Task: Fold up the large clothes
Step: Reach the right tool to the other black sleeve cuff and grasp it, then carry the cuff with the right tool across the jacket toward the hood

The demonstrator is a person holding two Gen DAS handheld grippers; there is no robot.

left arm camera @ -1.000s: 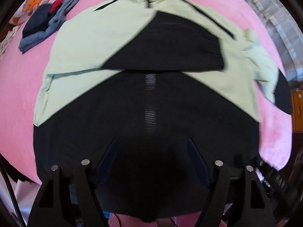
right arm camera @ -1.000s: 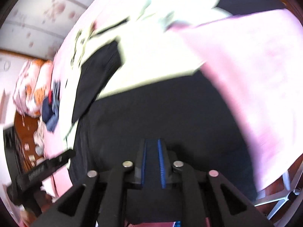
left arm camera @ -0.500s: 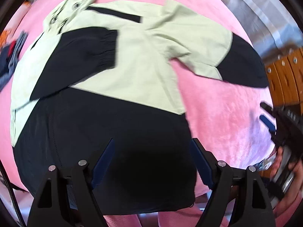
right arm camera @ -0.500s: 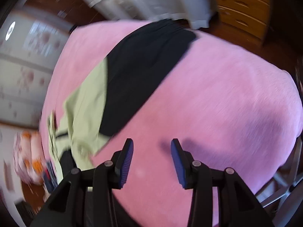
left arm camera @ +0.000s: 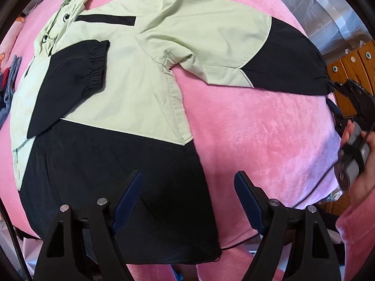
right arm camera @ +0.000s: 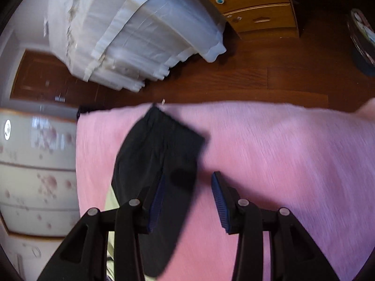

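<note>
A pale green and black jacket lies flat on a pink blanket. One black-cuffed sleeve is folded across the chest. The other sleeve stretches out to the right, cuff near the blanket's edge. My left gripper hangs open above the right corner of the black hem, holding nothing. In a hand at the right edge, my right gripper sits just off that cuff. In the right wrist view the right gripper is open over the black sleeve end, whose edge runs between the jaws without being pinched.
A small pile of dark clothes lies at the blanket's left edge. Beyond the far edge are a wood floor, a wooden chest of drawers, a plastic-wrapped white bundle and a floral cabinet. A pink-sleeved arm is at right.
My left gripper has slid right along the hem to its corner. The right gripper has let go of the black hem, opened, and swung across the blanket to the outstretched sleeve's cuff.
</note>
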